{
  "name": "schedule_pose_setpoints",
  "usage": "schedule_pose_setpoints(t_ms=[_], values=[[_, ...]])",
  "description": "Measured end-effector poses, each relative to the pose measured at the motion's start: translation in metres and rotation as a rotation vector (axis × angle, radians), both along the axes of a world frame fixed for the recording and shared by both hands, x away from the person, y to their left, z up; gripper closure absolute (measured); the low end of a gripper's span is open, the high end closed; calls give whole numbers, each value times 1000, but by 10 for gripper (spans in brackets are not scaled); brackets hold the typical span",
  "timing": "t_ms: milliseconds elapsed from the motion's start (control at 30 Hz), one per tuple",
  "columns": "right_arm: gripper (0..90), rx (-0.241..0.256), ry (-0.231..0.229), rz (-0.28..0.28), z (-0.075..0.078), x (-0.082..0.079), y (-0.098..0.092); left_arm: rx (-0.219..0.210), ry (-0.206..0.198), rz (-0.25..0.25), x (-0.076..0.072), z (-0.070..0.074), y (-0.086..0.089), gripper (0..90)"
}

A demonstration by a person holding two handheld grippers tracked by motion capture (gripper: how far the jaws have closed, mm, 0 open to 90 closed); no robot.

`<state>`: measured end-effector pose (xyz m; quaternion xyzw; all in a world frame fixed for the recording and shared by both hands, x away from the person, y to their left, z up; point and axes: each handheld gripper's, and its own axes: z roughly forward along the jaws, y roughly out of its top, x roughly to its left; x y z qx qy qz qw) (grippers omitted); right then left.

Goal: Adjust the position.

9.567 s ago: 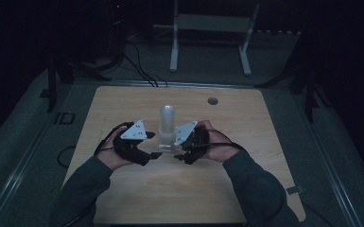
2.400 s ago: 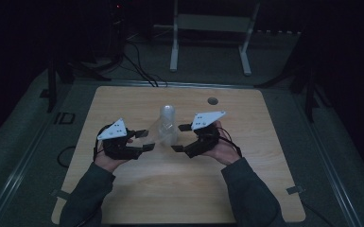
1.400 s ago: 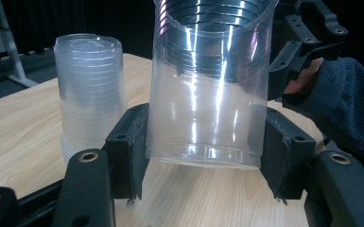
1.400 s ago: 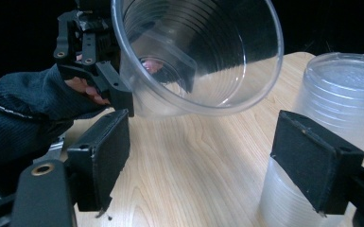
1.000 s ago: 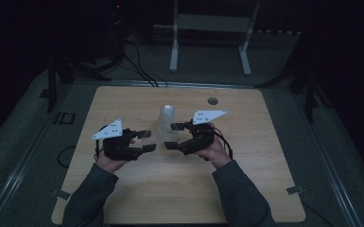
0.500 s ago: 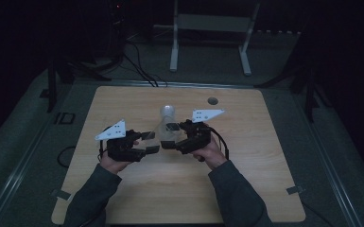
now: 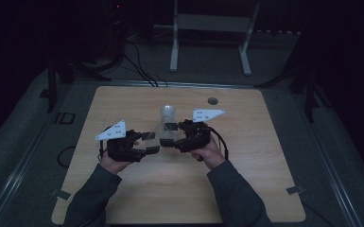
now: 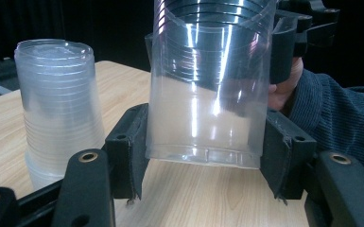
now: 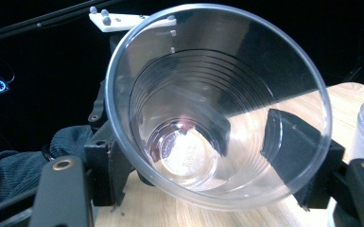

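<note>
From where I stand, going L to R: the left gripper (image 7: 147,143) sits low over the wooden table (image 7: 123,109), jaws spread, and in the left gripper view its pads stand either side of the base of a clear plastic cup (image 8: 208,94), close to it but w/ no squeeze I can see, so I'd call it open and bracketing, not gripping. Off to the side in that view is the stack of cups (image 8: 59,109), standing upside down on the table, just beside the held one; from the high view it's behind and between the two grippers (image 7: 167,115). The right gripper (image 7: 170,135) has the cup: in the right gripper view the cup (image 9: 217,109) lies tilted, mouth toward the camera, w/ the pads pressed on its walls at both sides. It's held just above the table, not resting on it. Risks, imo: thin plastic, so too hard a pinch from either side could crumple or crack it; if the right lets go before the left closes, the cup prob. drops and rolls; and a careless swing could knock the stack over, since it's so near.
</note>
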<state>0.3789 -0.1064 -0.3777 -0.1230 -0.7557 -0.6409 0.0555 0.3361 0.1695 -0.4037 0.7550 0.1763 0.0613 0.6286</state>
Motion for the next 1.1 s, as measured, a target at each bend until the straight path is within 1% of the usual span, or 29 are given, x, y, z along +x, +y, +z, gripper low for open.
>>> schedule_pose_setpoints(t_ms=[200,300,433,500,533,733,767,800,900,967,1100], values=[[285,-3,-3,-2,0,-1,0,8,2,-1,0,0,0,397],[285,-10,-8,-5,1,-1,1,35,-2,6,-1,2,-1,369],[285,-27,-24,-9,2,-2,1,67,-9,29,-2,3,-3,331],[285,-43,-39,-17,3,-3,2,73,-12,34,-2,4,-3,321],[285,-50,-45,-21,3,-4,2,94,-19,47,-3,4,-4,314],[285,-101,-83,-45,6,-7,5,134,-29,74,-4,4,-7,297],[285,-101,-83,-45,6,-7,5,134,-29,74,-4,4,-7,297],[302,-125,-91,-58,7,-8,7,151,-35,84,-4,4,-7,296],[303,-148,-96,-73,8,-9,8,173,-43,97,-5,4,-9,295],[303,-149,-95,-72,8,-9,8,177,-46,100,-5,4,-10,294],[303,-160,-99,-82,8,-9,9,205,-61,125,-6,4,-12,292]])
